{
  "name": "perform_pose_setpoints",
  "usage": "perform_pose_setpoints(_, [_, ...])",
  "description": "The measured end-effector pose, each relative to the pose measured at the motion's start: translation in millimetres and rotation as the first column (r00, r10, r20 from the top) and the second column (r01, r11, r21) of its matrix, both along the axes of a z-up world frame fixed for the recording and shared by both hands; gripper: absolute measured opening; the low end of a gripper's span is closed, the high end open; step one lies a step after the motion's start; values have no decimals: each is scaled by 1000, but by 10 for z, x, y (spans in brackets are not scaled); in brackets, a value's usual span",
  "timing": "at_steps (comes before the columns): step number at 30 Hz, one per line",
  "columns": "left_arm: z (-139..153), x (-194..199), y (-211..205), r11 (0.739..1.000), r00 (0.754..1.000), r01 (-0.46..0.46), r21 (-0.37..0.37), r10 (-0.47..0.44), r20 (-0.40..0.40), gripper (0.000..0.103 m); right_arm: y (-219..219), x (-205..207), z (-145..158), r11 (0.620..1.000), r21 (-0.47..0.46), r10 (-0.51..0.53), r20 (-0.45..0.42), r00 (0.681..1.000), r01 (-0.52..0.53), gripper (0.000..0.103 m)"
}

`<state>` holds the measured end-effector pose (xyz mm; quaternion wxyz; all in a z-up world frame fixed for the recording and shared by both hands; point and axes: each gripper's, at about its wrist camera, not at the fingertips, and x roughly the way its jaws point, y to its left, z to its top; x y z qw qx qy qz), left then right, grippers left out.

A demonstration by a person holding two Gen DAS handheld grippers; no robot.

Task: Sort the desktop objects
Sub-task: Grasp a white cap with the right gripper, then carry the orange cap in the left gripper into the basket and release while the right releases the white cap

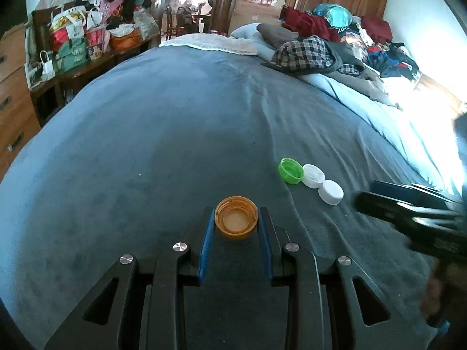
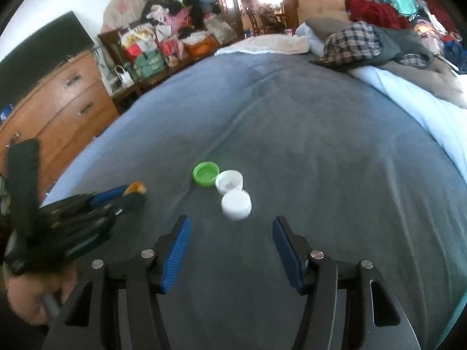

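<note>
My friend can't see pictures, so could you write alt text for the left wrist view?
The left gripper is shut on an orange plastic bottle cap, open side up, over a grey-blue bedspread. Ahead to the right lie a green cap and two white caps, with the blurred right gripper entering.

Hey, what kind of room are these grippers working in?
Most likely a lived-in bedroom. The caps lie on a wide bed under a grey-blue fleece blanket, a wooden chest of drawers stands beside it, and loose clothes, including a plaid flannel shirt, are heaped along the far side.
</note>
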<state>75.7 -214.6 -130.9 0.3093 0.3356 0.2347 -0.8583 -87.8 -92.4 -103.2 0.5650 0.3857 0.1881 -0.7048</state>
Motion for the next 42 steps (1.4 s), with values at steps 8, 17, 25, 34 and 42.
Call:
perform_pose_setpoints(8, [-39,-13,-30,1000,1000,-5,24,5,5,24,-389,-19,-285,996,81,28,-36,999,-25,33])
perform_pose_setpoints(17, [273,102,369,998,999,41,-37,-41,3,24,345,269,277,1000,1,6,-49,999,-6,32])
perform_pose_setpoints(25, [816,119,1082,986,987,143,-84,-148,-56,24,1389,497,923,994,-83,-70,-59,996,65,32])
perform_pose_setpoints(34, [1383,-237,1760,948,955,267,-175,-284,-82,24,2178,501,1475,976,-160,-168,-121,978,148,33])
perform_pose_setpoints(42, [1679,-588,2228,909,924,351,-225,-376,-77,24,2713,428,1820,948,-237,-253,-146,956,214,33])
